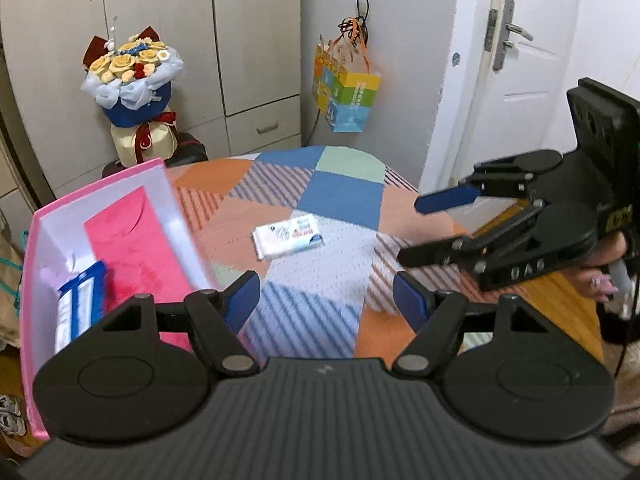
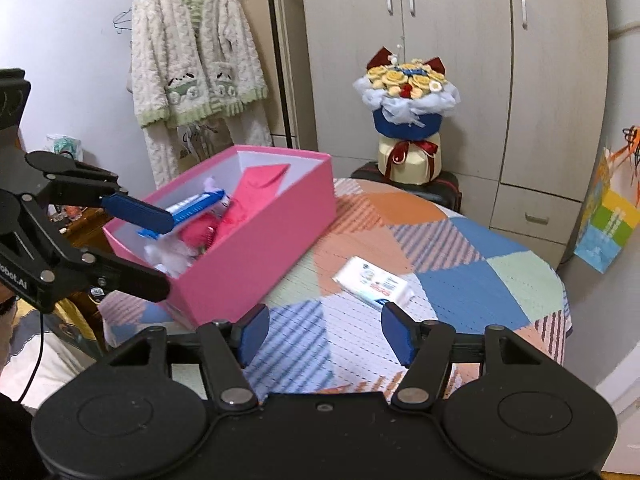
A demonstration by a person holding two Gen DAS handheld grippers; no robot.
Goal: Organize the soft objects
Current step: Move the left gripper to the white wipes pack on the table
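A white tissue pack (image 1: 288,237) lies flat on the patchwork tablecloth (image 1: 312,304), ahead of both grippers; it also shows in the right wrist view (image 2: 373,282). A pink box (image 1: 38,264) stands at the table's left, holding a pink cloth (image 1: 136,240), a blue-and-white pack (image 1: 78,304) and white fluff (image 2: 168,252); the box also shows in the right wrist view (image 2: 256,256). My left gripper (image 1: 326,300) is open and empty, beside the box. My right gripper (image 2: 324,334) is open and empty above the cloth; it also shows in the left wrist view (image 1: 412,232).
A flower bouquet (image 2: 406,120) stands on a dark stool behind the table. A fluffy robe (image 2: 192,64) hangs at the back left. A colourful paper bag (image 1: 346,96) hangs on the wall. A white door (image 1: 520,80) and wardrobes (image 2: 460,40) surround the table.
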